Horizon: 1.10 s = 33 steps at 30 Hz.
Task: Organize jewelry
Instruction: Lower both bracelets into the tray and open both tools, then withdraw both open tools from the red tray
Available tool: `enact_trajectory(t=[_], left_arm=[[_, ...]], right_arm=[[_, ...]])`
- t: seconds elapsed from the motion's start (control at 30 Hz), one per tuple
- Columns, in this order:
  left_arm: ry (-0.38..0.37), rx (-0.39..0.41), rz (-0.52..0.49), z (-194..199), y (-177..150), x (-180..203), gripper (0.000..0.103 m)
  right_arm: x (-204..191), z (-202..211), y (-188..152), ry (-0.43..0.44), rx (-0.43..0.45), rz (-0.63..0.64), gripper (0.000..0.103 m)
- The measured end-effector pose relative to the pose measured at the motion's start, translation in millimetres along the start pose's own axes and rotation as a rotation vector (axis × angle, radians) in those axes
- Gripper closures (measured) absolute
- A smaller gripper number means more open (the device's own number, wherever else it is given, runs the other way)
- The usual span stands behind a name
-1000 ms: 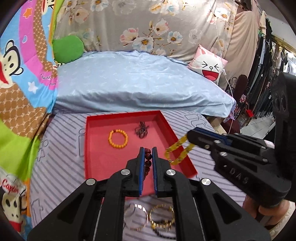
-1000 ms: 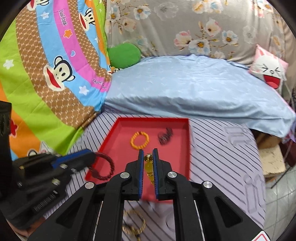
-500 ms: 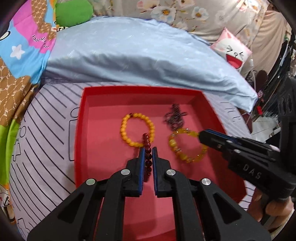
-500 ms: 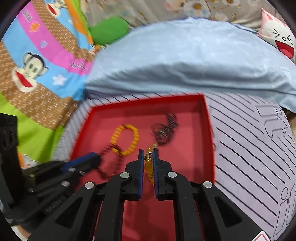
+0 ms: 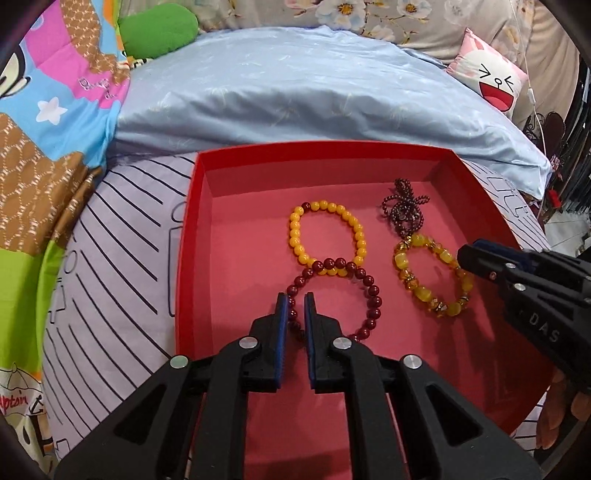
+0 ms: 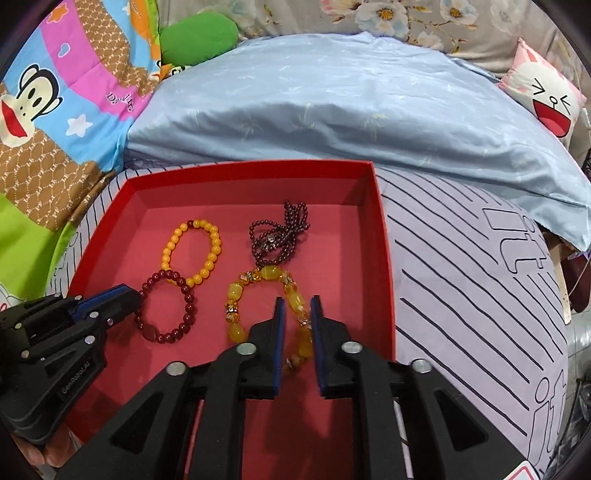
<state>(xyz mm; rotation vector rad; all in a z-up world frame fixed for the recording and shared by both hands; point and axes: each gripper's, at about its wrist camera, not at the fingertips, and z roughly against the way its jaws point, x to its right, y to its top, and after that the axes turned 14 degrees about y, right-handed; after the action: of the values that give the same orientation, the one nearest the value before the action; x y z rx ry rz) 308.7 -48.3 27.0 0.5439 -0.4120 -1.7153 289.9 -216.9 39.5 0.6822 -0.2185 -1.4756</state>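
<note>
A red tray (image 5: 192, 236) (image 6: 384, 258) lies on the striped bedsheet. In it lie an orange bead bracelet (image 5: 295, 236) (image 6: 170, 251), a dark garnet strand (image 5: 406, 210) (image 6: 280, 236), a dark red bead bracelet (image 5: 373, 295) (image 6: 184, 317) and a chunky amber bracelet (image 5: 417, 291) (image 6: 236, 317). My left gripper (image 5: 295, 306) sits low over the tray, jaws slightly apart around the dark red bracelet's near side. My right gripper (image 6: 297, 314) has its jaws parted around the amber bracelet, which rests on the tray floor.
A light blue pillow (image 5: 314, 92) lies behind the tray, with a green cushion (image 5: 159, 33) and a pink cartoon cushion (image 5: 487, 77) further back. A colourful monkey-print quilt (image 6: 55, 110) rises at the left. The striped sheet (image 6: 480, 288) stretches right of the tray.
Both grippers came down into the tray. The dark red and amber bracelets now lie flat on the tray floor, and both pairs of jaws have parted from their tight grip.
</note>
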Motion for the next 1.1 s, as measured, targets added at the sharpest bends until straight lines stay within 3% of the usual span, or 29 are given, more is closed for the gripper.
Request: enact_trajectory(t=[0.03, 0.1, 0.13, 0.53, 1.1], left_arm=[[0.009, 0.014, 0.001, 2.8, 0.4, 0.1, 0.075], [0.036, 0.057, 0.017, 10.6, -0.7, -1.6, 0.057], [0.041, 0.073, 0.021, 14.4, -1.1, -2.2, 0.056], [0.052, 0.123, 0.039, 60.0, -18.2, -2.7, 0.056], [0.074, 0.154, 0.075, 126.4, -77.6, -7.2, 0.056]], right_arm=[[-0.1, 3.4, 0.0, 0.004, 0.013, 0.0, 0.07], [-1.0, 12.4, 0.6, 0.011, 0.041, 0.001, 0.069], [-2.1, 15.0, 1.2, 0.013, 0.046, 0.0, 0.069], [-18.9, 72.9, -20.7, 0.027, 0.128, 0.022, 0.068], [-44.4, 128.6, -101.6, 0.043, 0.136, 0.043, 0.068]])
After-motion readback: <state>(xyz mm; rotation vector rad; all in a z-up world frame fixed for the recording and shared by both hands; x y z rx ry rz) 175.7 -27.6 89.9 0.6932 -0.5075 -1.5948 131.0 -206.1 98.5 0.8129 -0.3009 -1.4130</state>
